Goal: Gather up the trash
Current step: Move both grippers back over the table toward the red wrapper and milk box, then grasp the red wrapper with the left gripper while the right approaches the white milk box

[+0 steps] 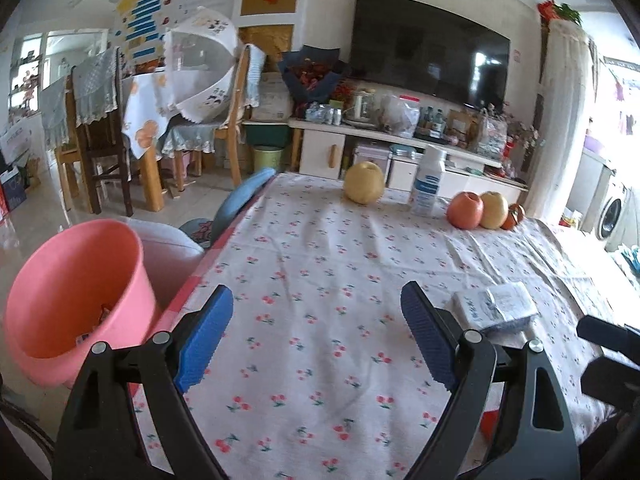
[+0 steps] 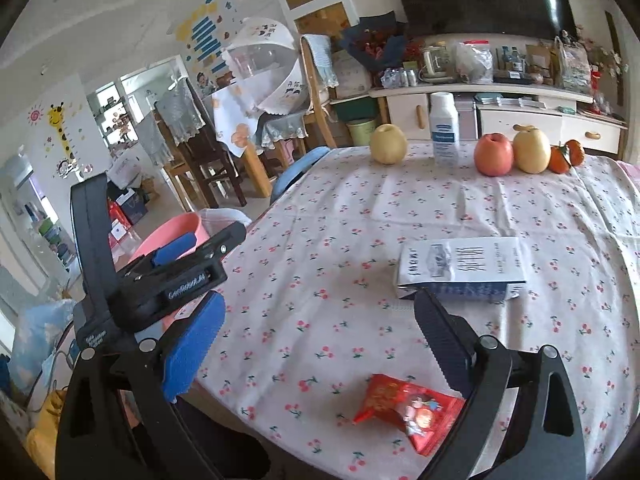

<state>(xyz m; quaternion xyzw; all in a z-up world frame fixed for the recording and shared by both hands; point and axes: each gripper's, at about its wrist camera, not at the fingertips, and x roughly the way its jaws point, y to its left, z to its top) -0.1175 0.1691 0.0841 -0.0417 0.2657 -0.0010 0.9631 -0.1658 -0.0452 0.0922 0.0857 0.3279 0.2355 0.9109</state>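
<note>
From the left wrist, your left tool (image 1: 316,336) is spread wide with nothing between its blue pads, hovering over the cherry-print worktop (image 1: 320,248). The pink bin (image 1: 76,300) sits just off the worktop's left edge, mouth tilted toward you; the white carton (image 1: 496,306) lies just right of the tool, and past it the cloth is bare up to the fruit (image 1: 476,210) and bottle (image 1: 428,184) along the far edge. From the right wrist, your right tool (image 2: 320,344) is also released and empty. The red snack wrapper (image 2: 408,410) lies on the cloth, just in front of the tool's right finger, nearer you than the carton (image 2: 460,270). Expect the wrapper to be light, crinkly and slippery, so pinch its puffed middle. The carton looks light and crushable; take it across its narrow sides. The left tool (image 2: 176,256) stands between you and the bin (image 2: 176,232), so mind it.
</note>
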